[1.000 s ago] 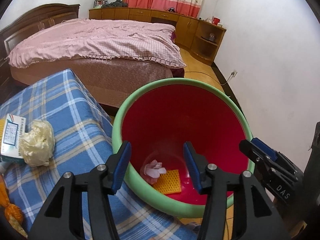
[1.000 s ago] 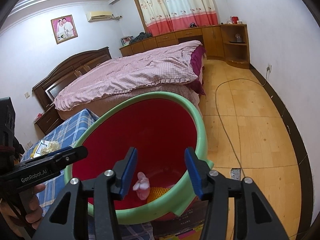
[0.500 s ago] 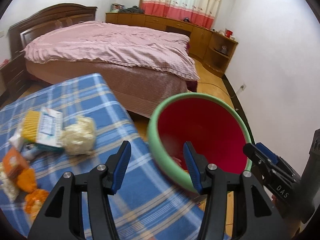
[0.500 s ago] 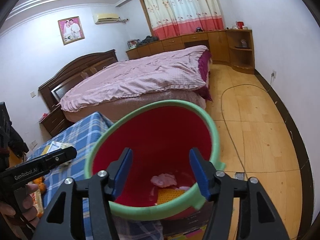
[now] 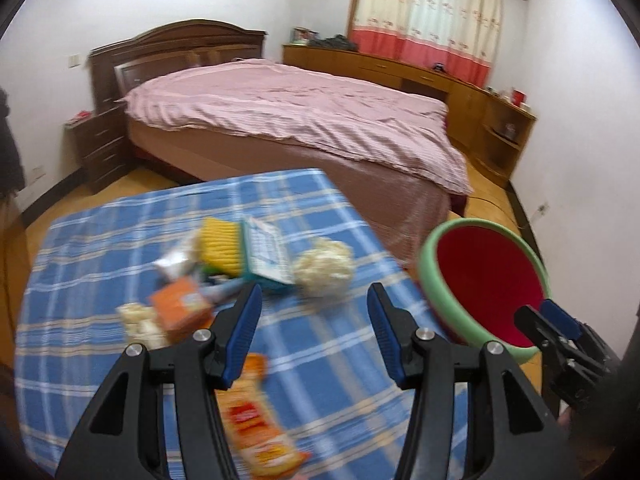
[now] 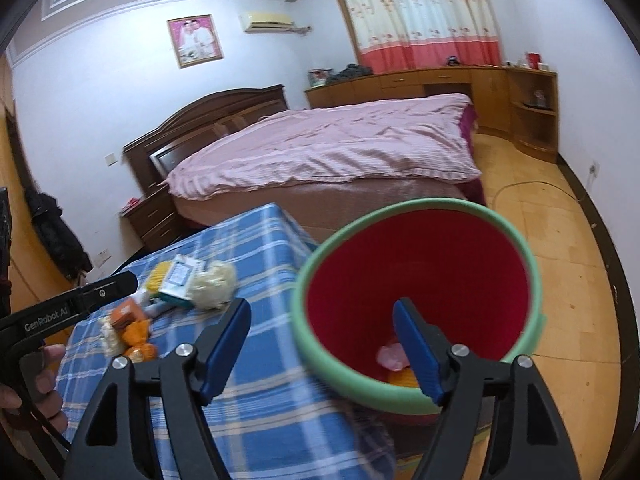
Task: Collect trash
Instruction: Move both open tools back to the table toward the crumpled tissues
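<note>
A red bin with a green rim (image 5: 486, 280) (image 6: 416, 288) stands beside the blue plaid table (image 5: 100, 240) (image 6: 256, 360). Pink and orange trash (image 6: 390, 356) lies at its bottom. On the table lie a crumpled yellowish paper ball (image 5: 323, 267) (image 6: 212, 280), a blue-white box (image 5: 266, 256), a yellow packet (image 5: 220, 244), an orange box (image 5: 182, 308) and an orange snack wrapper (image 5: 256, 424). My left gripper (image 5: 314, 334) is open and empty above the table, near the paper ball. My right gripper (image 6: 322, 352) is open and empty over the bin's near rim.
A bed with a pink cover (image 5: 296, 120) stands behind the table. Wooden cabinets (image 5: 460, 92) line the far wall under curtains. A nightstand (image 5: 100, 148) is at the left. A cable (image 6: 532, 186) runs across the wooden floor.
My left gripper has swung left from over the bin to above the table's trash pile. My right gripper has drawn back slightly and stays over the bin. Both stay open.
</note>
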`<state>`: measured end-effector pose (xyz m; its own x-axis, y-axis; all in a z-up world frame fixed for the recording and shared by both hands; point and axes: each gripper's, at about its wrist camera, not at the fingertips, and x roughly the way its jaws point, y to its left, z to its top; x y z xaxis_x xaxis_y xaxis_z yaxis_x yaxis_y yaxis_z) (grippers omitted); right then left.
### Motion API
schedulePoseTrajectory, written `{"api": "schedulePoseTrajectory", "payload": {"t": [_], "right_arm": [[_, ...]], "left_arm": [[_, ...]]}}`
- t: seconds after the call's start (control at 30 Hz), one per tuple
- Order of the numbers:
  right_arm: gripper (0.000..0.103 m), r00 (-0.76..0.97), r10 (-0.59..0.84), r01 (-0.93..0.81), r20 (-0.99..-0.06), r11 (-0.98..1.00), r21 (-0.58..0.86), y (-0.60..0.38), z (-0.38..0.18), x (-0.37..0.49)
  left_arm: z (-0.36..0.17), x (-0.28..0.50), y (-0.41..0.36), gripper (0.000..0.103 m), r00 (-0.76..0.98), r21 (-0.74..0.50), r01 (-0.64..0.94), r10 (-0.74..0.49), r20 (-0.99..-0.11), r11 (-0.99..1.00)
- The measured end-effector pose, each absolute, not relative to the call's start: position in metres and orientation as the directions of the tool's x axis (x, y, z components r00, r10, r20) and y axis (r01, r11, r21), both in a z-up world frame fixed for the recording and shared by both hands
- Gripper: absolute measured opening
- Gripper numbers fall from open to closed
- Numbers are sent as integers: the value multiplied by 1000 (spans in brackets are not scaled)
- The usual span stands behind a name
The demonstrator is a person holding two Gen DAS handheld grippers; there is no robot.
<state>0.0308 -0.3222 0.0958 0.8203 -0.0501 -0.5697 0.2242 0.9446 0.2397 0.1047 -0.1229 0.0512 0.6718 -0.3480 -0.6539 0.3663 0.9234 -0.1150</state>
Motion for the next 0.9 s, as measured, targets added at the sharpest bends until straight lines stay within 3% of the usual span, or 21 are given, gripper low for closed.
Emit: {"api": "schedulePoseTrajectory", "payload": {"t": [0.5, 0.9], "right_arm": [[76, 795, 32, 126, -606, 968, 217, -263, 97, 74], [76, 745, 58, 105, -665, 974, 203, -238, 79, 124]], "left_arm": [[53, 137, -8, 55, 729, 6, 147, -104, -677, 989], [-1, 157, 7, 55, 630, -67, 129, -134, -765, 989]]}}
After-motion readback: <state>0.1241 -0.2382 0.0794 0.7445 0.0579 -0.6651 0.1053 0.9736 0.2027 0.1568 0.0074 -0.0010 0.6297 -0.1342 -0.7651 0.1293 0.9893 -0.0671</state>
